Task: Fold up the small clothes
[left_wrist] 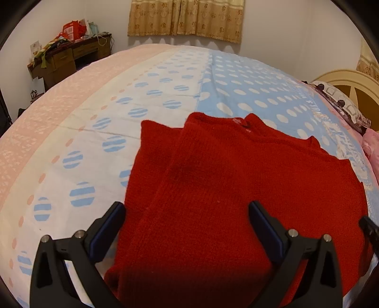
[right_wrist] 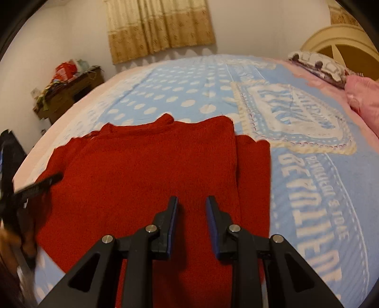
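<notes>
A red knitted sweater [left_wrist: 236, 177] lies flat on the bed, both sleeves folded in over the body, collar pointing away from me. It also shows in the right wrist view [right_wrist: 142, 170]. My left gripper [left_wrist: 187, 210] is wide open, its jaws spread above the sweater's near left part, holding nothing. My right gripper [right_wrist: 191, 206] is open with a narrower gap, above the sweater's near right part, by the folded sleeve [right_wrist: 253, 180]. The left gripper's finger shows blurred at the left edge of the right wrist view [right_wrist: 35, 189].
The bed has a blue, white and pink dotted sheet [left_wrist: 94, 132]. A cluttered wooden desk [left_wrist: 68, 59] stands at the far left. Pillows [right_wrist: 317, 64] and a cream headboard [left_wrist: 343, 83] are at the far right. Curtains [left_wrist: 187, 19] hang on the back wall.
</notes>
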`<state>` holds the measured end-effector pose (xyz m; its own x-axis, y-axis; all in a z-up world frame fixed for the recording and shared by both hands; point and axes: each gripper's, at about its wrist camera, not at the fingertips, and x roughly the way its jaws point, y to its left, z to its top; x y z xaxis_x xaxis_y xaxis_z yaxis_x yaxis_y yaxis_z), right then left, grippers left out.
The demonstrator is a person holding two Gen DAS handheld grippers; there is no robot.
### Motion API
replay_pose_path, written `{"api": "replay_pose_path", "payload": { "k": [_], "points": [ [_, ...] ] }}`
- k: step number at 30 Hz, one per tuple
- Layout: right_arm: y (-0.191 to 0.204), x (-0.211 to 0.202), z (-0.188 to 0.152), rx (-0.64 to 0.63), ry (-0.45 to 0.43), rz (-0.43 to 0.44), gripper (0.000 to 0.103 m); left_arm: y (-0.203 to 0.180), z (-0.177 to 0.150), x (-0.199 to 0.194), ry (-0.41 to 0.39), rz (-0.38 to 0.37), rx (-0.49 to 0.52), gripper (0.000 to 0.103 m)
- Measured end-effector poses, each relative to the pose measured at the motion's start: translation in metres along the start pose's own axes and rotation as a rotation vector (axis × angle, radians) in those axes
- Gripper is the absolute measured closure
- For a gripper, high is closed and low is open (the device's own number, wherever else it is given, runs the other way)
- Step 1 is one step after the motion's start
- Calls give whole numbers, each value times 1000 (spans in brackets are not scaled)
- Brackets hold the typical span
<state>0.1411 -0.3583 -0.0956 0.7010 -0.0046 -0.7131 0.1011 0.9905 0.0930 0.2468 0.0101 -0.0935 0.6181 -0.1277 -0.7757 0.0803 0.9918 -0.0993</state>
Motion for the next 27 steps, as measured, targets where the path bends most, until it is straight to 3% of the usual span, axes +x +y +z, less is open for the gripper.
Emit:
{"api": "replay_pose_path", "payload": {
  "k": [4,7,11,16,19,22,24,27],
  "points": [
    [5,-5,0,-15,18,-50,78,3,4,-10,46,-16,44,0],
    [10,-20,-2,-19,-16,-143,78,12,-4,-34,20,-32,70,0],
    [14,-44,-9,59,-75,-38,78,31,-19,-50,11,-61,9,0],
    [31,-53,-23,32,-72,11,78,55,-44,-50,51,-72,-72,0],
    [37,-56,-28,14,-68,33,78,61,-51,-53,33,-76,-86,0],
    [40,-46,-38,21,21,59,78,58,-54,-50,31,46,-16,0],
    [36,-35,-49,30,89,46,78,58,-56,-50,27,59,4,0],
    [31,-40,-61,-12,71,39,79,61,-61,-53,27,61,16,0]
  ]
}}
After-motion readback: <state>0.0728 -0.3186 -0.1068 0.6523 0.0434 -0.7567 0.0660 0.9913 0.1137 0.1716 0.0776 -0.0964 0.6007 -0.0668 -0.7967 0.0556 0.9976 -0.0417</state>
